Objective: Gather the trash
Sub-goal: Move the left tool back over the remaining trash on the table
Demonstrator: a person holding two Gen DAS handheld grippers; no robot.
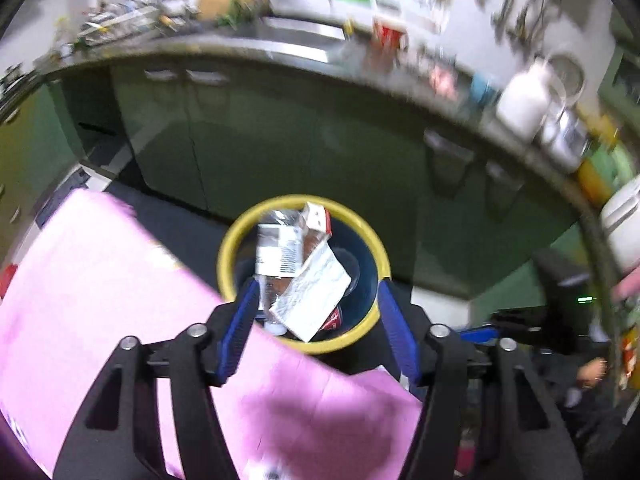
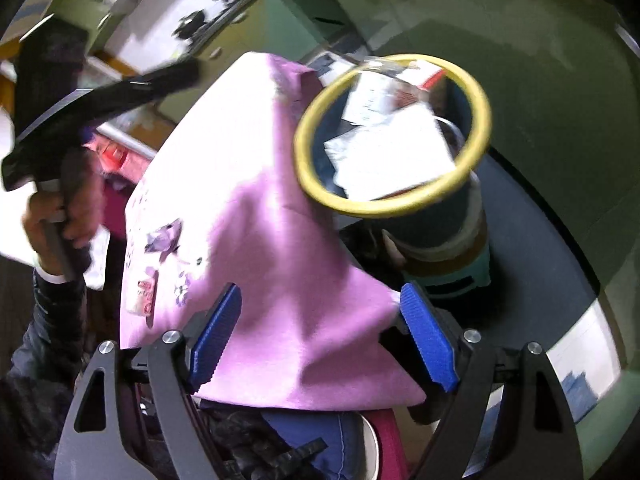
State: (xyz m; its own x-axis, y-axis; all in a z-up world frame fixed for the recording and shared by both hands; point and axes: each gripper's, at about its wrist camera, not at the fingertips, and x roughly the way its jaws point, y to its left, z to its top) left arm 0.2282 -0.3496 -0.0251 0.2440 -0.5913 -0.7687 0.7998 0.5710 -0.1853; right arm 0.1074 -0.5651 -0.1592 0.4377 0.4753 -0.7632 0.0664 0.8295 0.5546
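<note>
From the left wrist, the left gripper (image 1: 316, 292) is being held released, angled down over the yellow-rimmed bin (image 1: 236, 240), where a crumpled white wrapper (image 1: 316, 294) is lying with cartons. Green cabinets (image 1: 280, 140) are standing behind.

From the right wrist, the right gripper (image 2: 320, 304) is being held spread above a pink cloth (image 2: 240, 200), grasping nothing.

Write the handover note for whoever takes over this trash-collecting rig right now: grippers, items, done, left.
Left gripper: open, empty, poised over the bin.
Right gripper: open, empty, above the pink cloth.
Done: plastic bottle, red-and-white carton and white packet lie in the yellow-rimmed bin.
Left: no loose trash is clearly visible in these blurred views; look around before reaching.
</note>
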